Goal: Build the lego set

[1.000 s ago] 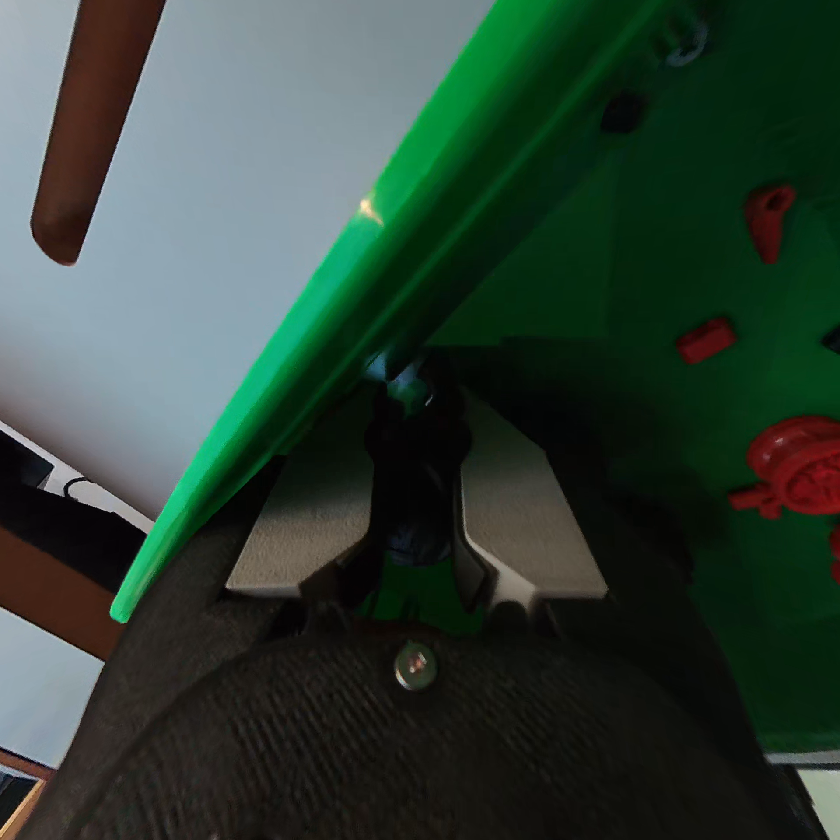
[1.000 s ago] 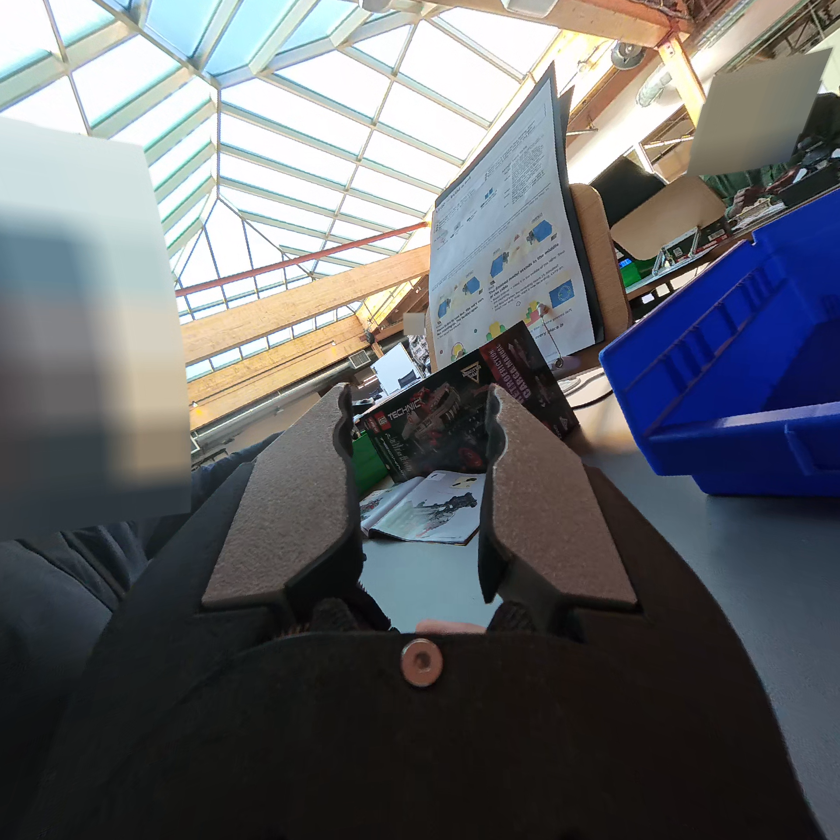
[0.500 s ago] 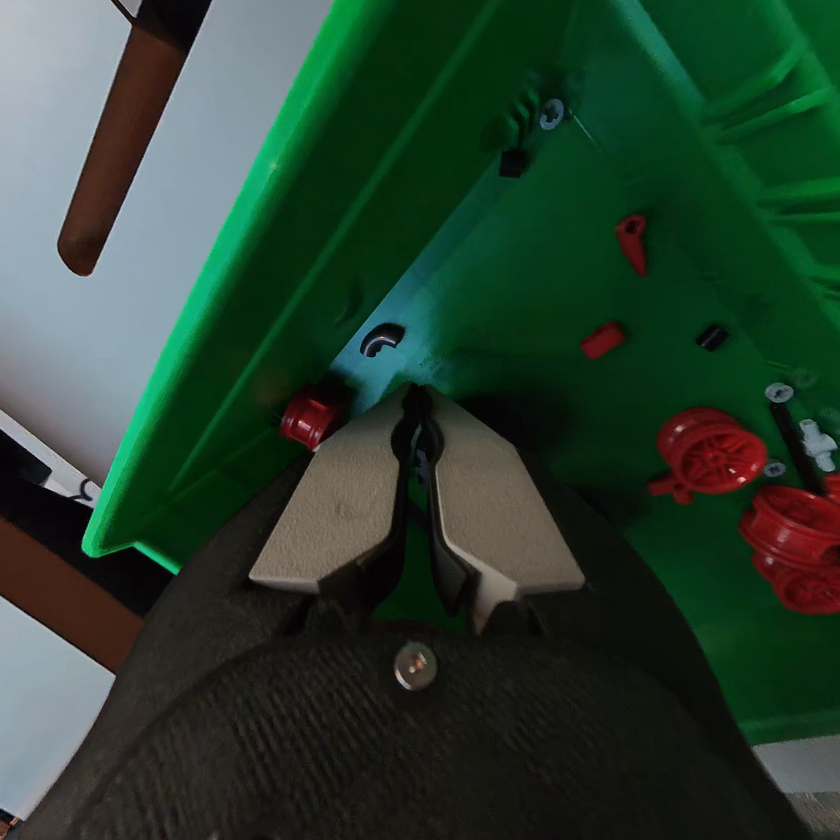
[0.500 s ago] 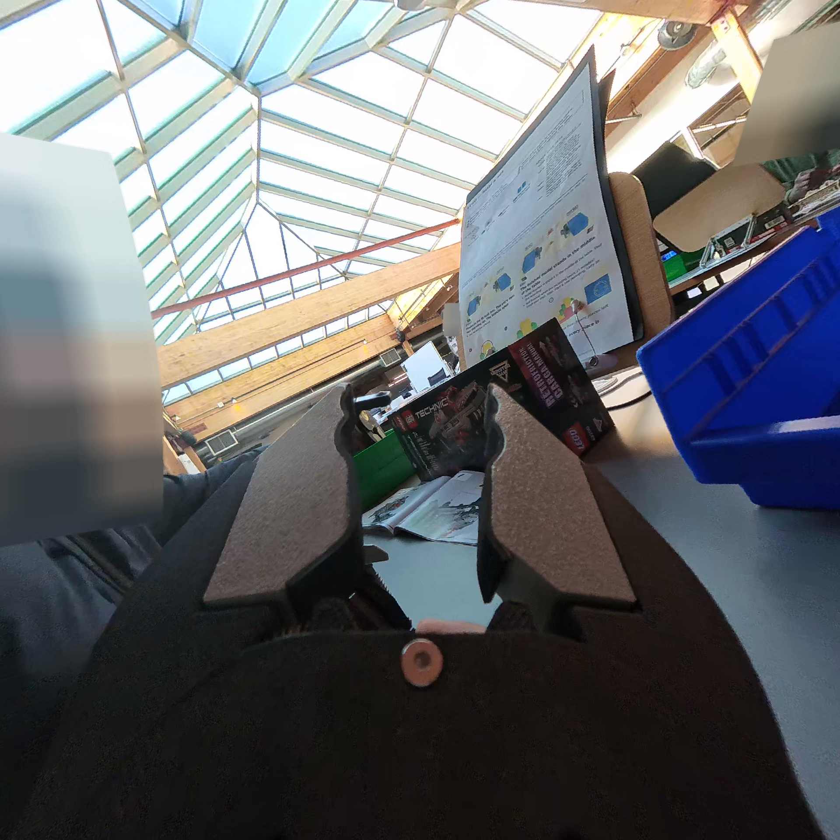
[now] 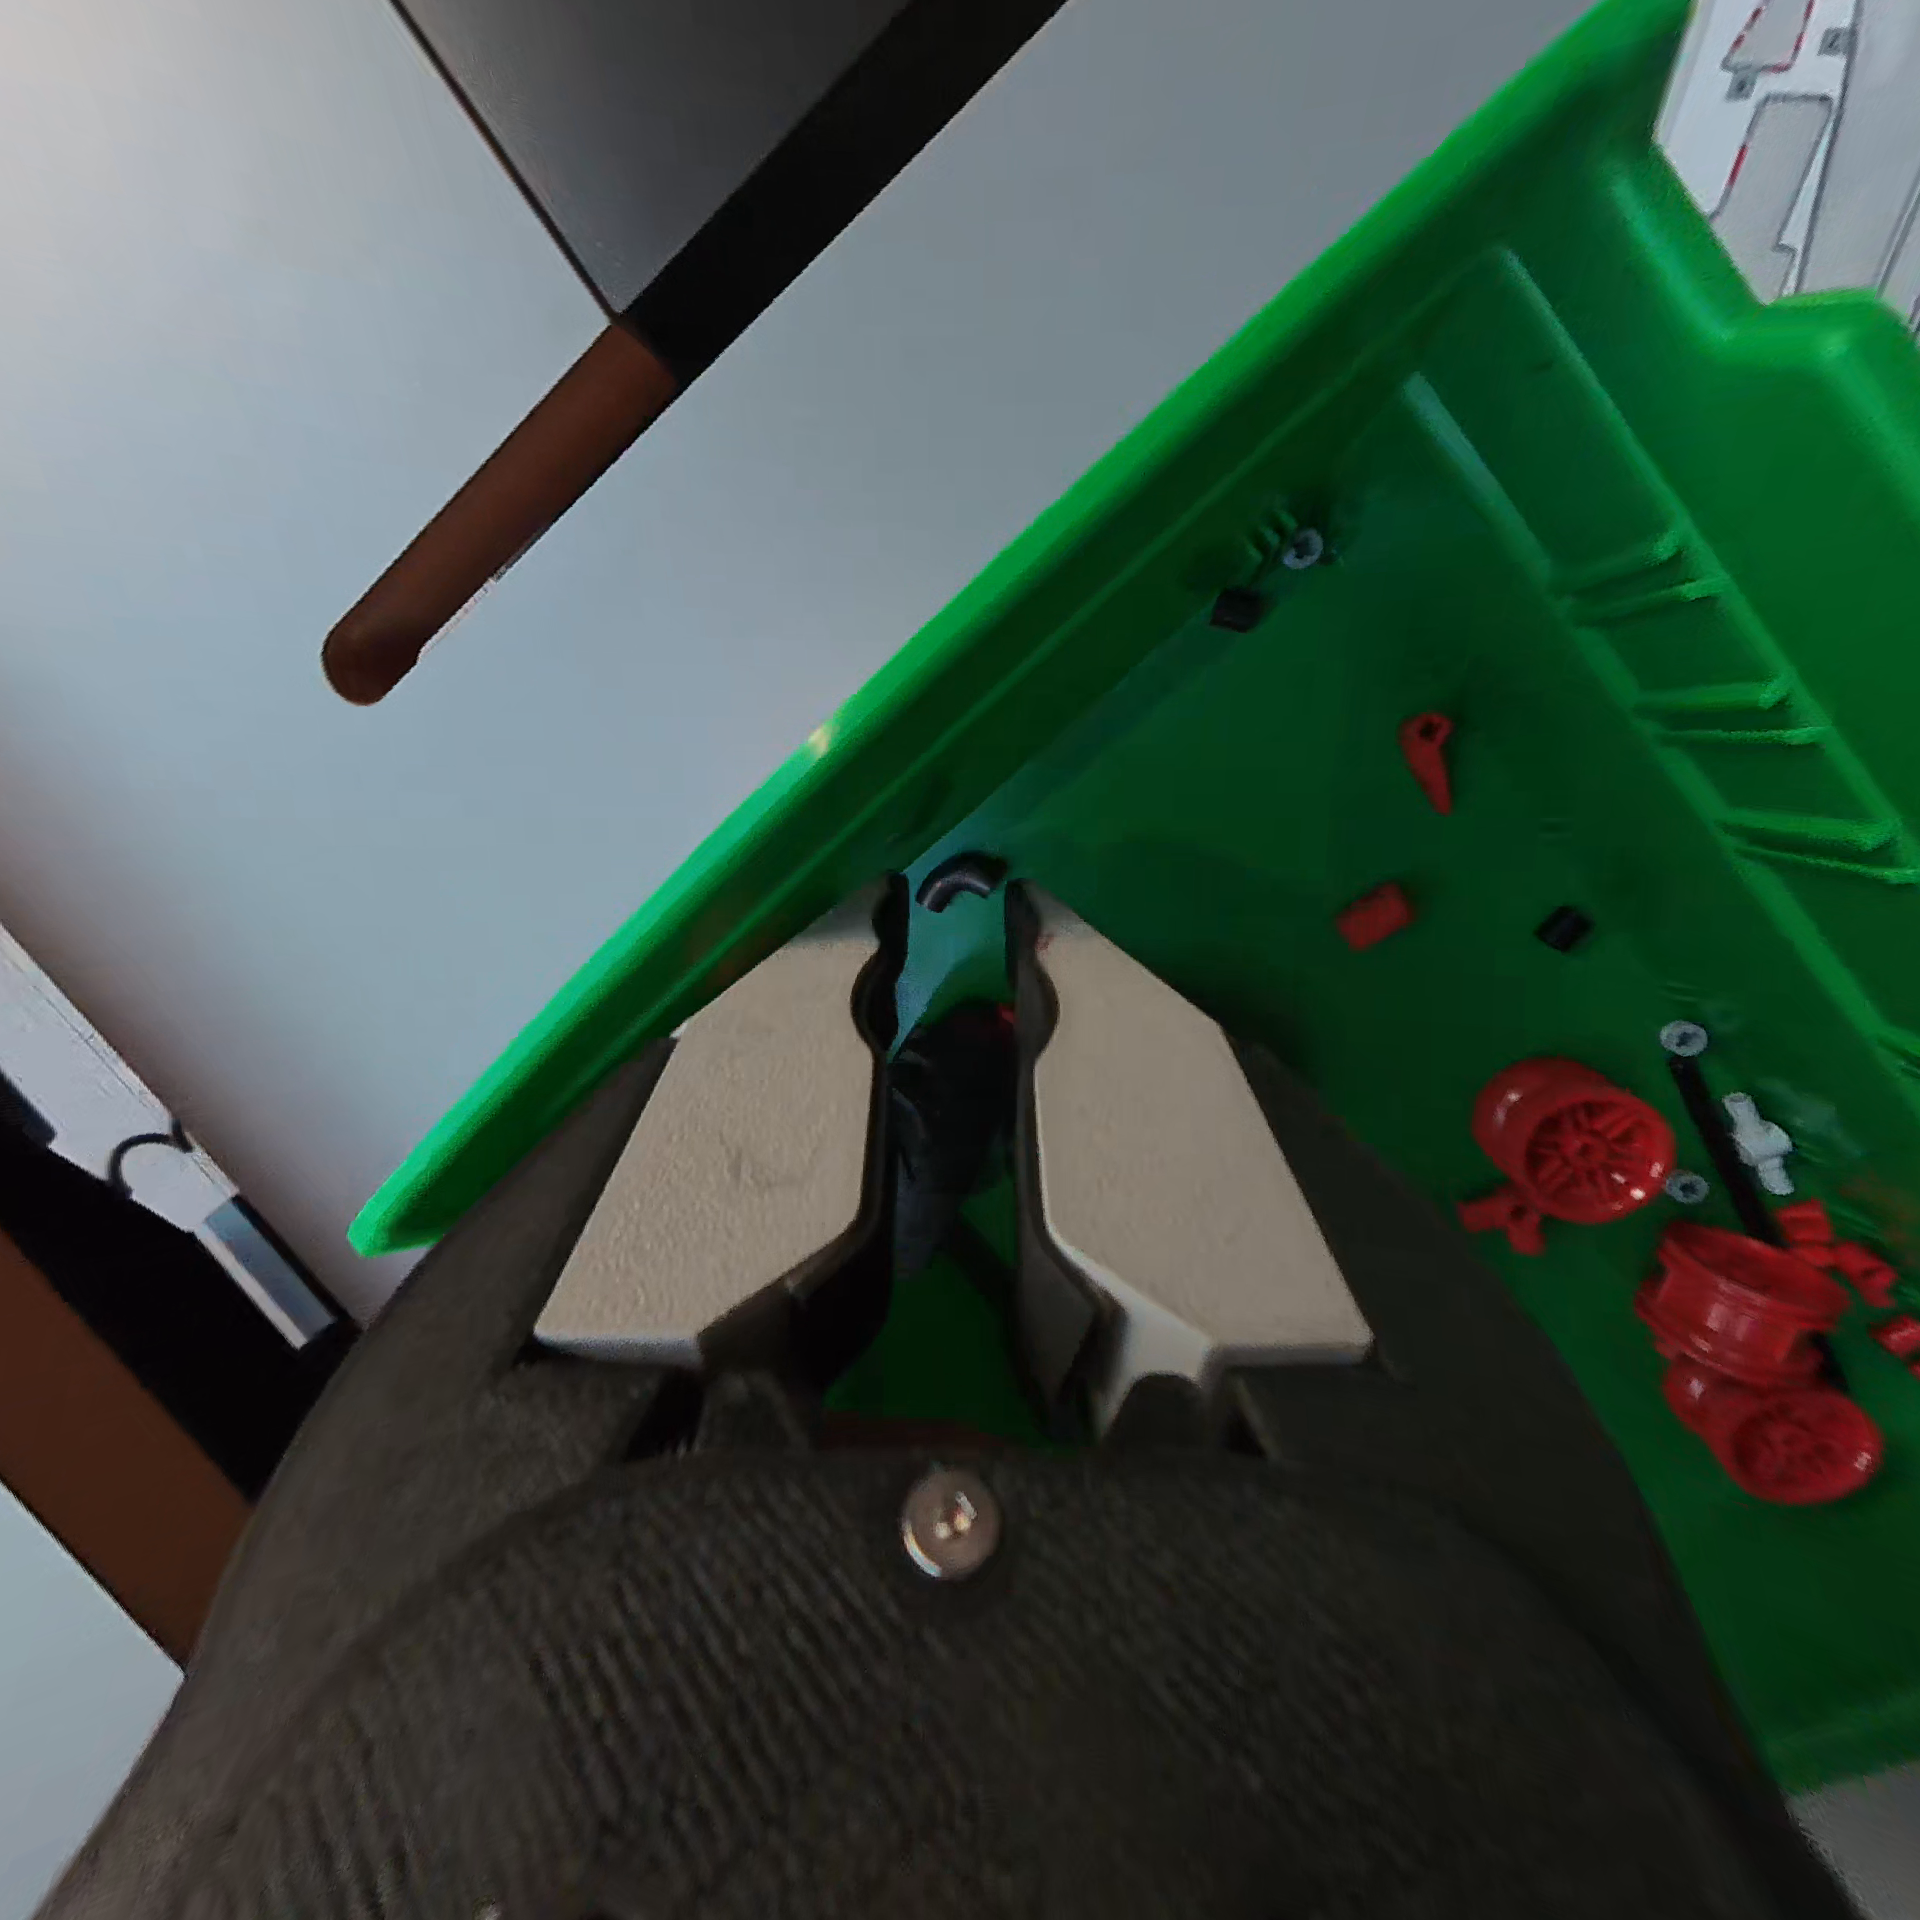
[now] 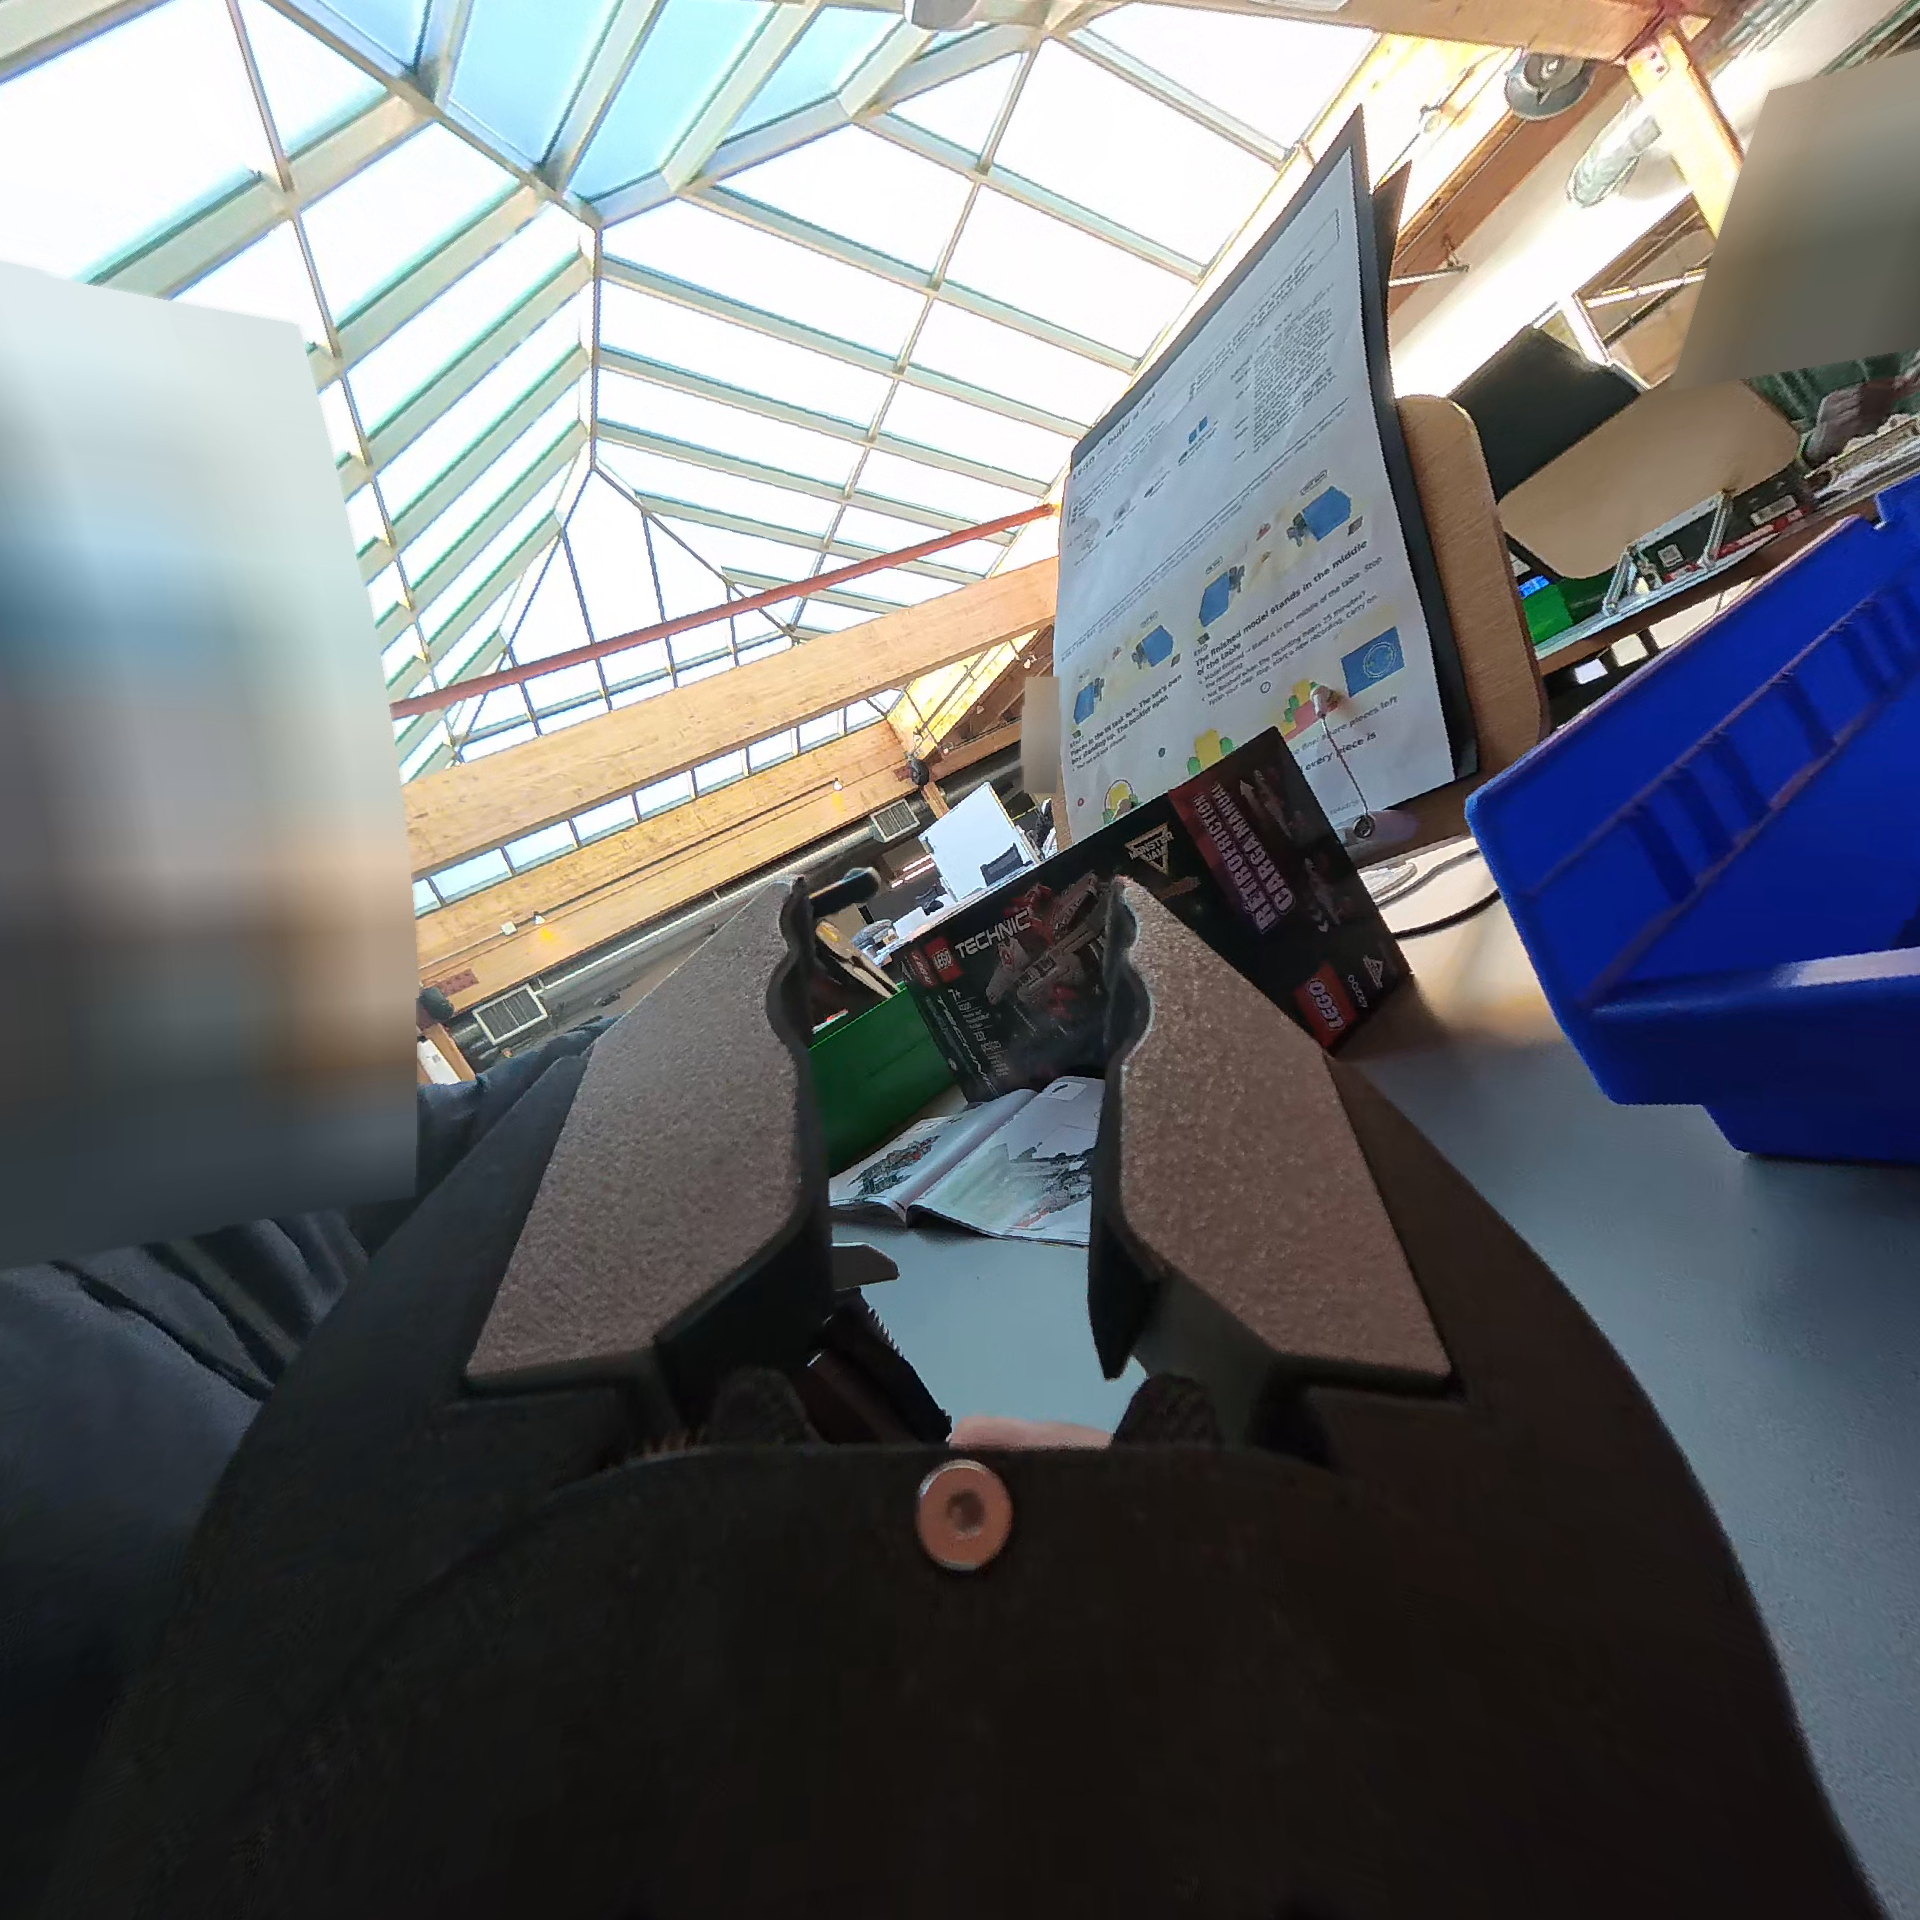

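In the left wrist view my left gripper (image 5: 954,894) is inside a green bin (image 5: 1143,727), at its near left corner. Its jaws stand a narrow gap apart with a dark and red piece (image 5: 961,1060) between them. A small black curved piece (image 5: 961,881) lies just past the fingertips. Loose parts lie on the bin floor to the right: red wheels (image 5: 1569,1143), a small red piece (image 5: 1371,920), a red pointed piece (image 5: 1429,753) and a black axle (image 5: 1714,1143). My right gripper (image 6: 958,904) is open and empty, tilted upward over the grey table (image 6: 1610,1351).
An open instruction booklet (image 6: 987,1164) and the set's box (image 6: 1143,935) lie ahead of the right gripper, with the green bin (image 6: 873,1070) to their left. A blue bin (image 6: 1766,935) stands to the right. A printed sheet (image 6: 1247,520) stands behind. A person's dark sleeve (image 6: 156,1403) is left. About 75 centimeters separates my left fingertips from my right. My left gripper's tips are some 5 centimeters from the small black curved piece (image 5: 961,881). From my left tips it is roughly 15 centimeters to the black axle (image 5: 1714,1143); from my right, 60 centimeters.
The left jaws have spread from nearly shut and now have the dark and red piece between them. The red piece beside the left finger is out of sight. The right gripper stays open.
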`<action>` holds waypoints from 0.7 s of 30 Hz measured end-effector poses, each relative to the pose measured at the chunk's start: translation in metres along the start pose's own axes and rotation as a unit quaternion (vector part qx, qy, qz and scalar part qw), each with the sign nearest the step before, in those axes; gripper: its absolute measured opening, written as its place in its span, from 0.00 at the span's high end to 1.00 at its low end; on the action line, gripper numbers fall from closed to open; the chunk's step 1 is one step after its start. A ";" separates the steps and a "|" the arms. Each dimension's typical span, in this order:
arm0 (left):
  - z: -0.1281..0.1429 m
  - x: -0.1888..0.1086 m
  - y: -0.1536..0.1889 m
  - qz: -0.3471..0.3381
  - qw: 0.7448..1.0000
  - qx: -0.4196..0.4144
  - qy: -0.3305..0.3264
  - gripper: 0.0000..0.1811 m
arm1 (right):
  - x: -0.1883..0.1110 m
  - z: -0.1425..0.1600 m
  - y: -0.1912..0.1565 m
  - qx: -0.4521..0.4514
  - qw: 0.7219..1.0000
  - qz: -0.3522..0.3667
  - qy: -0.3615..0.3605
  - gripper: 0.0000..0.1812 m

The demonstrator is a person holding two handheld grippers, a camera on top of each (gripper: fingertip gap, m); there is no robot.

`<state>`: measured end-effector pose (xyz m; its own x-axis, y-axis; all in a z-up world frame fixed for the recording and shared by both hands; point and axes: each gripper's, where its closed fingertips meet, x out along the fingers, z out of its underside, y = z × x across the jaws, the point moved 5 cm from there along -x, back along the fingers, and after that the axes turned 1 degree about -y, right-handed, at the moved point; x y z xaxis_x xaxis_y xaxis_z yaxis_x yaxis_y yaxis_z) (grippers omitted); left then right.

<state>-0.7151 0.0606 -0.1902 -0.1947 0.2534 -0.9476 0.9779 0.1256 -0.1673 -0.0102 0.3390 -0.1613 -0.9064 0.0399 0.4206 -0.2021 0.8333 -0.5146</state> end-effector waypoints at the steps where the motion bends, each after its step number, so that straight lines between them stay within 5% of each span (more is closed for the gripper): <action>1: -0.001 0.005 0.001 -0.001 1.000 0.011 -0.009 0.91 | 0.000 0.000 0.000 0.001 1.000 -0.001 0.000 0.71; 6: 0.005 0.026 0.006 0.023 0.997 0.007 -0.076 0.85 | -0.001 -0.001 0.001 0.001 1.000 0.002 0.002 0.71; 10: 0.012 0.032 0.000 -0.007 0.993 0.039 -0.109 0.89 | -0.001 -0.001 0.001 0.002 1.000 0.001 0.002 0.71; 21: 0.013 0.039 0.003 -0.005 0.993 0.064 -0.097 0.88 | 0.000 -0.001 0.000 0.001 1.000 -0.001 0.001 0.70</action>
<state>-0.7188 0.0586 -0.2306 -0.1978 0.0621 -0.9783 0.9802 0.0001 -0.1982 -0.0096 0.3393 -0.1609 -0.9055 0.0395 0.4225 -0.2043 0.8320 -0.5157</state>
